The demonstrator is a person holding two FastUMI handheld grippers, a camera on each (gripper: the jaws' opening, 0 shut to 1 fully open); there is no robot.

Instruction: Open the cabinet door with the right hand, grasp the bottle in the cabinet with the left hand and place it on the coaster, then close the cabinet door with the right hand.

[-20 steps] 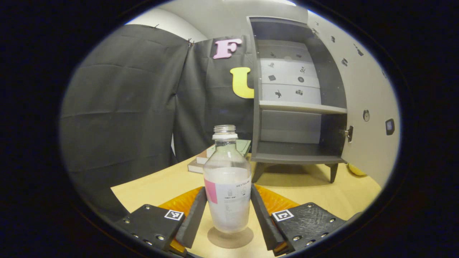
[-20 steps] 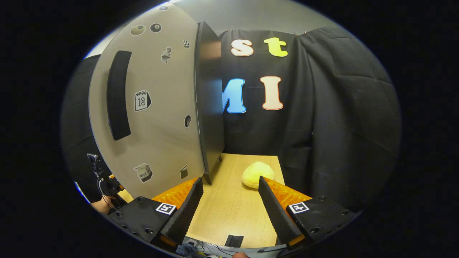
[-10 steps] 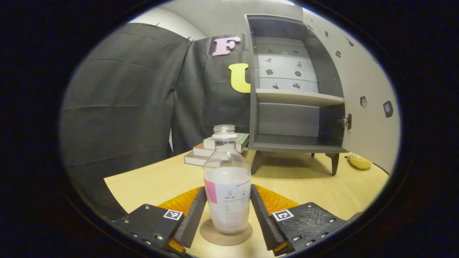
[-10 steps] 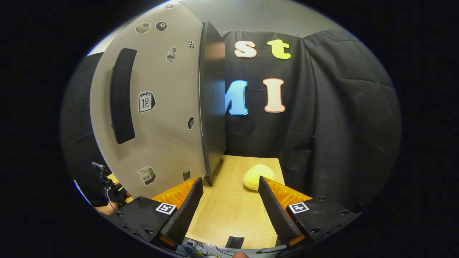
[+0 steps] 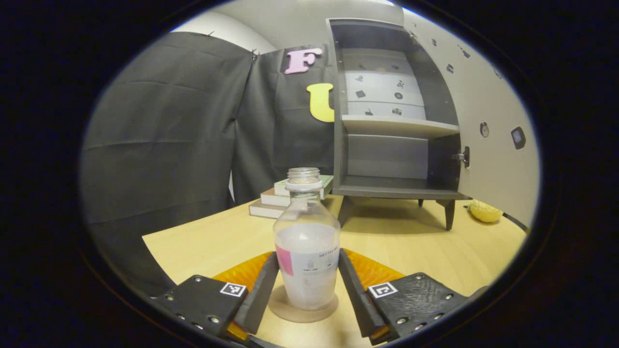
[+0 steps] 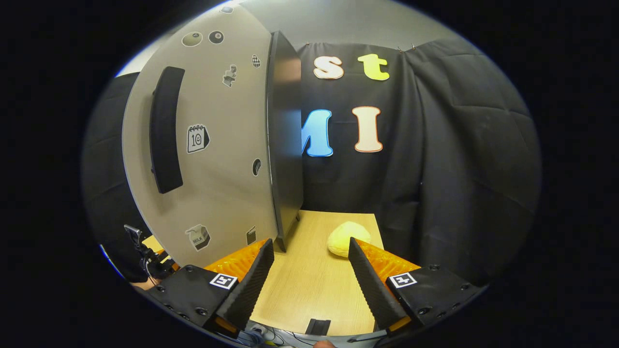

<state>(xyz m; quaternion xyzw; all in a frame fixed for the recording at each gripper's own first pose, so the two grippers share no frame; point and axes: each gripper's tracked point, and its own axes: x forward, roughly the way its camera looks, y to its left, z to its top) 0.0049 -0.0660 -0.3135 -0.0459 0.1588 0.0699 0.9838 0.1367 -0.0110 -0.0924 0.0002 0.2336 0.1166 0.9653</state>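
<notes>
Wooden surface [image 5: 411, 246] under black cloth: bottle [image 5: 306, 251] upright on the coaster [image 5: 302, 309], cabinet door [image 6: 217, 145] open.

Clear and stiff, the bottle carries pale contents to about mid-height, so I judge it moderately light, smooth and a bit slippery, with no cap on the neck to keep it from spilling if tipped; the straight labelled body is the place to hold. The left tool [image 5: 305, 299] brackets that body, its 2 fingers close at either side, though whether they press I cannot tell. Behind stands the cabinet [image 5: 394, 125], shelves bare. The right tool [image 6: 309, 285], fingers apart and empty, sits just beside the door's lower edge, below its dark handle [image 6: 164, 135].
</notes>
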